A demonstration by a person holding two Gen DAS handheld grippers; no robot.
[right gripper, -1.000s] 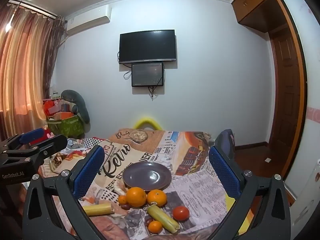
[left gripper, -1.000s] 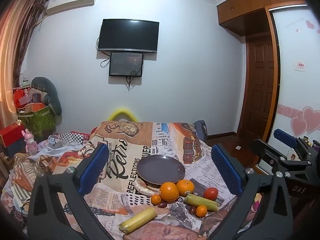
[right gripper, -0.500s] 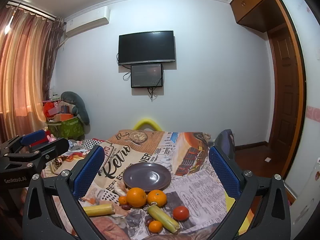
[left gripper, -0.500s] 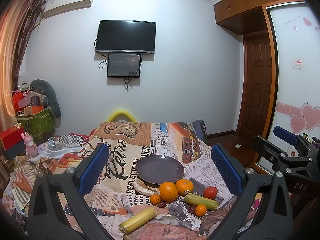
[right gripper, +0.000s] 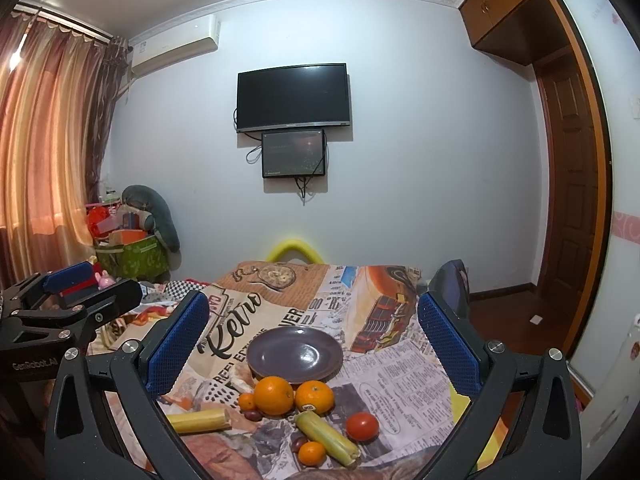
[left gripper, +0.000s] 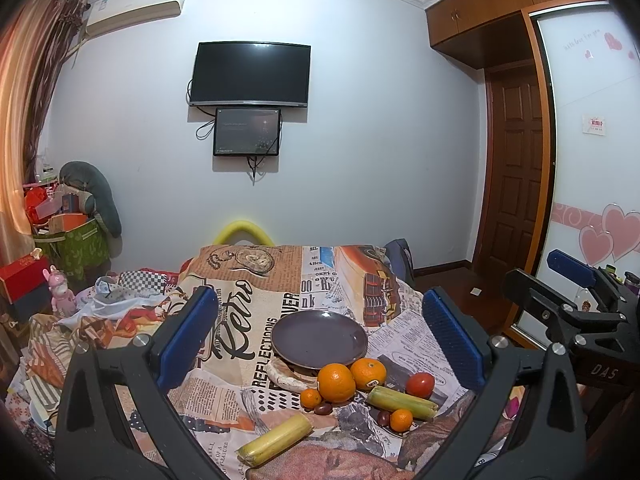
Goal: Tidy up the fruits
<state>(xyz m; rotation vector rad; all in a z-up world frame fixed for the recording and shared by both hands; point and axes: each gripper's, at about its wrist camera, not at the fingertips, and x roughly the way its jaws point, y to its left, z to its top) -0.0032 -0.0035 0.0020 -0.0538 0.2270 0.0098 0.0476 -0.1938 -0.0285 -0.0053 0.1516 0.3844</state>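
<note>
While both grippers' jaws gape empty, fruits [left gripper: 352, 388] lie ahead — beside plate [left gripper: 319, 338].

I am reading "Retro" and "REFLECTIONS" in big black letters on the printed cloth [left gripper: 256, 320] just left of the dark plate [left gripper: 319, 339]. My right claw [left gripper: 576, 280] is showing "DAS" on its black body, and my left claw [right gripper: 60, 300] is showing "GenRobot.AI" in the right view.
</note>
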